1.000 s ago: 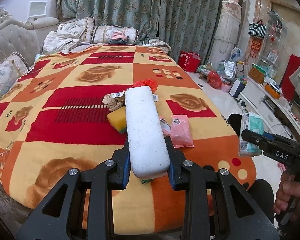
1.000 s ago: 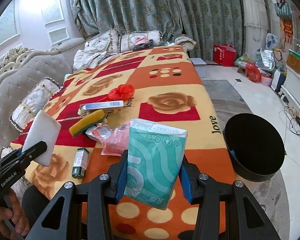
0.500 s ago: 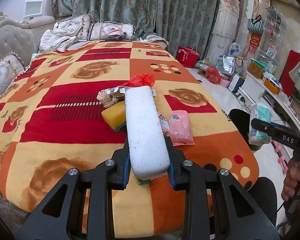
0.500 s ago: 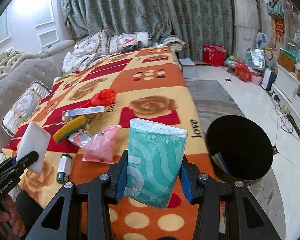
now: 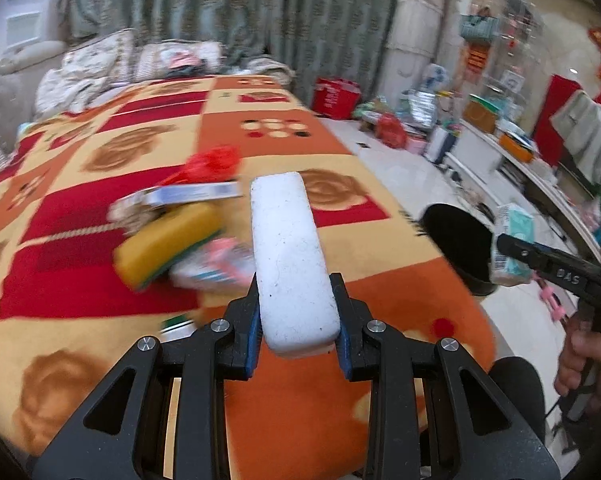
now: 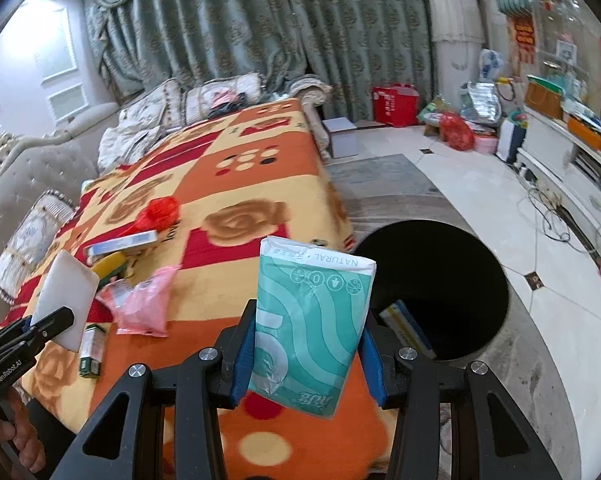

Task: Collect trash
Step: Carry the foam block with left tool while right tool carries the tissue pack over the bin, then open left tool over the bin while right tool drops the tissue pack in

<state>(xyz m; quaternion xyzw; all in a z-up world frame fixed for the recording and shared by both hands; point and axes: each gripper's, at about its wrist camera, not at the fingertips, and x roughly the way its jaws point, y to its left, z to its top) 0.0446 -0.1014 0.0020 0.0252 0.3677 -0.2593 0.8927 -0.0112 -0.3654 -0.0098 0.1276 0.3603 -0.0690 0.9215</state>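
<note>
My left gripper [image 5: 296,320] is shut on a long white foam block [image 5: 288,256], held above the blanket-covered table [image 5: 80,208]. My right gripper [image 6: 306,344] is shut on a teal tissue pack [image 6: 312,320], held above the table's right edge beside the round black bin [image 6: 440,292] on the floor. A book-like item lies inside the bin. On the table lie a yellow sponge [image 5: 168,244], a pink packet [image 6: 144,304], a red plastic bag [image 6: 158,210], a flat white-blue box [image 6: 120,242] and a small green box [image 6: 90,346].
A grey sofa with cushions [image 6: 28,236] runs along the table's left side. Green curtains hang behind. A red bag [image 6: 392,104], other bags and a white cabinet [image 6: 560,160] line the right side. Cables lie on the tiled floor [image 6: 548,216].
Both grippers have swung to the right with their loads. The black bin has come closer and fuller into the right wrist view. The left view is now blurred by motion.
</note>
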